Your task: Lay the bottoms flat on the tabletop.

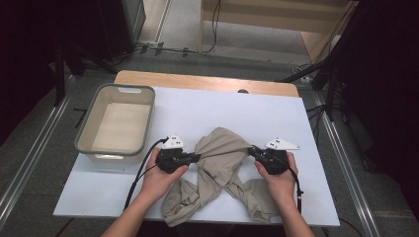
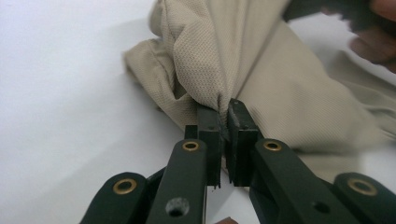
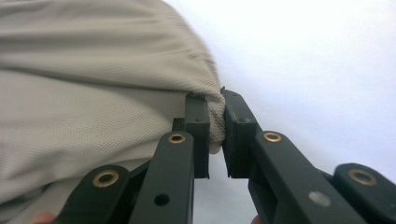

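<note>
A beige garment (image 1: pixel 220 165) lies crumpled on the white table top (image 1: pixel 257 111), its lower parts spread toward the front edge. My left gripper (image 1: pixel 197 157) pinches the garment's left edge; in the left gripper view the jaws are pressed together on a fold of the fabric (image 2: pixel 205 60) at the left gripper's tips (image 2: pixel 224 116). My right gripper (image 1: pixel 251 150) grips the opposite edge, and in the right gripper view its tips (image 3: pixel 215 114) are shut on a bunched bit of the fabric (image 3: pixel 93 84). Each gripper is held in a hand.
A grey-rimmed, cream plastic bin (image 1: pixel 118 123) stands on the table's left side, nothing inside it. A strip of bare wood (image 1: pixel 197 79) shows along the table's far edge. Cables and dark stands lie on the floor beyond.
</note>
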The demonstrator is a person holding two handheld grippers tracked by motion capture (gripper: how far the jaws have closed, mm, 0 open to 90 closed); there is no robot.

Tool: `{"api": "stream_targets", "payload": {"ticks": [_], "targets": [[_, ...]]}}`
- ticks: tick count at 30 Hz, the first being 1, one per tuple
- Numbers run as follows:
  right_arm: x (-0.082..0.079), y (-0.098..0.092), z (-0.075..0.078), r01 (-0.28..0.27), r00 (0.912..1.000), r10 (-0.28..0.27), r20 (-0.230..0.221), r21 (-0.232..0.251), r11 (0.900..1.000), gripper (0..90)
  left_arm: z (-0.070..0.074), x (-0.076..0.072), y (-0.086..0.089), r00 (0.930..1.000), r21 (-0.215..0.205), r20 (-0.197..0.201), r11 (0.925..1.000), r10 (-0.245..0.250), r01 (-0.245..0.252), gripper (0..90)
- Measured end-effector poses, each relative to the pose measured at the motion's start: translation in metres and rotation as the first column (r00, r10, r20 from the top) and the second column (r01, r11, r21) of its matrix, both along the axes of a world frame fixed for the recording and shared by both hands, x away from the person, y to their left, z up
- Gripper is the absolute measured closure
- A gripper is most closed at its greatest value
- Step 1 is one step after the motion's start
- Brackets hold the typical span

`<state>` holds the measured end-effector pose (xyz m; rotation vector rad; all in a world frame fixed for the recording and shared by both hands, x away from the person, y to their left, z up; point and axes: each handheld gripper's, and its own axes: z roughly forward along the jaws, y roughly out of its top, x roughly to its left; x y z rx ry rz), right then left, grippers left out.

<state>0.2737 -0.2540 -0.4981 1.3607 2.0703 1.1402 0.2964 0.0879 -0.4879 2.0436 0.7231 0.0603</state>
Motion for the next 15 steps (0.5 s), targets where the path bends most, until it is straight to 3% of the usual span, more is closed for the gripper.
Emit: {"api": "stream_targets", "payload": {"ticks": [6,11,13,15], "targets": [[-0.015,-0.001,0.007,-0.053,0.9965,0.054,0.063,-0.018,0.998,76.1,0.007,-0.033,0.011,0.9969,-0.027,0.023,0.9967,-0.076,0.076,86.8],[-0.027,0.001,0.007,-0.04,0.996,0.04,0.079,0.005,0.999,44.0,0.006,-0.049,0.017,0.9894,0.054,0.026,0.9884,-0.143,0.142,86.6],[-0.032,-0.003,0.007,-0.053,0.9956,0.05,0.08,0.042,0.998,38.8,0.002,-0.051,0.022,0.9899,0.101,0.019,0.9853,-0.141,0.138,86.2],[-0.037,-0.005,0.006,-0.061,0.9956,0.058,0.074,0.043,0.997,38.8,0.0,-0.05,0.029,0.9955,0.096,0.021,0.9913,-0.092,0.09,82.9]]}}
